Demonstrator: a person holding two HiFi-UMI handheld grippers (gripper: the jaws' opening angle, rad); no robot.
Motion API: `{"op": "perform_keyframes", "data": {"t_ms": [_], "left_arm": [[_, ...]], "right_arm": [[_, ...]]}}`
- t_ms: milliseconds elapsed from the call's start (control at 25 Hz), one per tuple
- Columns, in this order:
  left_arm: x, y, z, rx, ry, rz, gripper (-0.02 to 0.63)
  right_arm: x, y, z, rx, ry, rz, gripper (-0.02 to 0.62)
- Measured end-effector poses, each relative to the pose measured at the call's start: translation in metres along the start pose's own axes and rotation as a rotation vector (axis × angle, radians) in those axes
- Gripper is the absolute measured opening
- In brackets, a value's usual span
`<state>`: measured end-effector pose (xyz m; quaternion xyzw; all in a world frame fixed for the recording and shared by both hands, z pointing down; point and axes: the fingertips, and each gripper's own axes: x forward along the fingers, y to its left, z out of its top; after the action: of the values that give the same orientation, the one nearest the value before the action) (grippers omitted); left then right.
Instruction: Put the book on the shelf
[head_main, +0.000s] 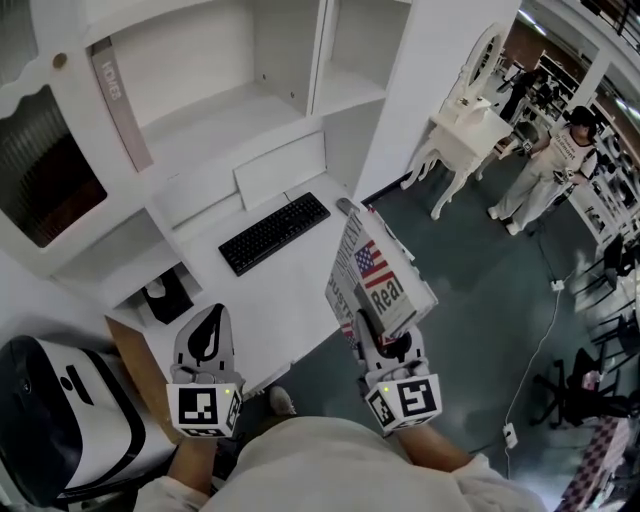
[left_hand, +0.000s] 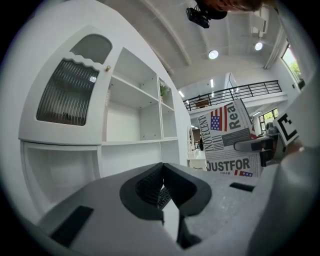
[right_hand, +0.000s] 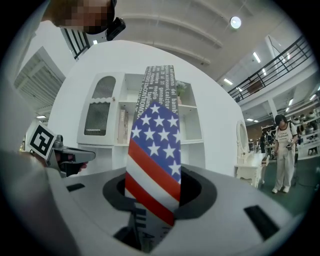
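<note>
The white shelf (head_main: 240, 95) is a unit of open, square-cornered compartments with a smooth painted finish. In its wide compartment a slim pale book (head_main: 120, 100) leans against the left wall, and the left gripper view shows a small green plant (left_hand: 163, 90) in a higher compartment on the right. At the unit's left a cabinet door (head_main: 40, 165) with a wavy top edge holds a dark ribbed pane. Lower down, a cubby (head_main: 140, 285) at the left of the bench holds a small black-and-white thing (head_main: 165, 298) that I cannot make out. The bench (head_main: 300, 290) is flat and white and carries a black keyboard (head_main: 274, 232), with a white flat panel (head_main: 280, 168) upright just behind it. The flag book (head_main: 378, 275) is not on the shelf: it stands nearly upright in the air by the bench's near right edge. Its lower end is clamped in the right tool (head_main: 383, 340), whose jaws stand part way apart and press on its two sides. Its cover is glossy, printed like newsprint in black on white, with a stars-and-stripes flag in red, white and blue. The left tool (head_main: 210, 322) hovers over the bench's near left edge, its ribbed black pads closed together with nothing between them. Both tools have matte grey bodies.
</note>
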<state>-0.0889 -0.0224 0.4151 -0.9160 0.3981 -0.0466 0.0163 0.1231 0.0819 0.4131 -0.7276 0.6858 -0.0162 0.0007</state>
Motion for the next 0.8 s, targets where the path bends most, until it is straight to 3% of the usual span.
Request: {"op": "perform_keyframes", "data": {"t_ms": [440, 800], "left_arm": [[0.038, 0.048, 0.011, 0.001, -0.02, -0.006, 0.003], [0.058, 0.066, 0.015, 0.004, -0.017, 0.053, 0.003]], "right_arm": [[0.077, 0.005, 0.044, -0.05, -0.067, -0.006, 0.16], [0.143, -0.007, 0.09, -0.078, -0.146, 0.06, 0.16]]}}
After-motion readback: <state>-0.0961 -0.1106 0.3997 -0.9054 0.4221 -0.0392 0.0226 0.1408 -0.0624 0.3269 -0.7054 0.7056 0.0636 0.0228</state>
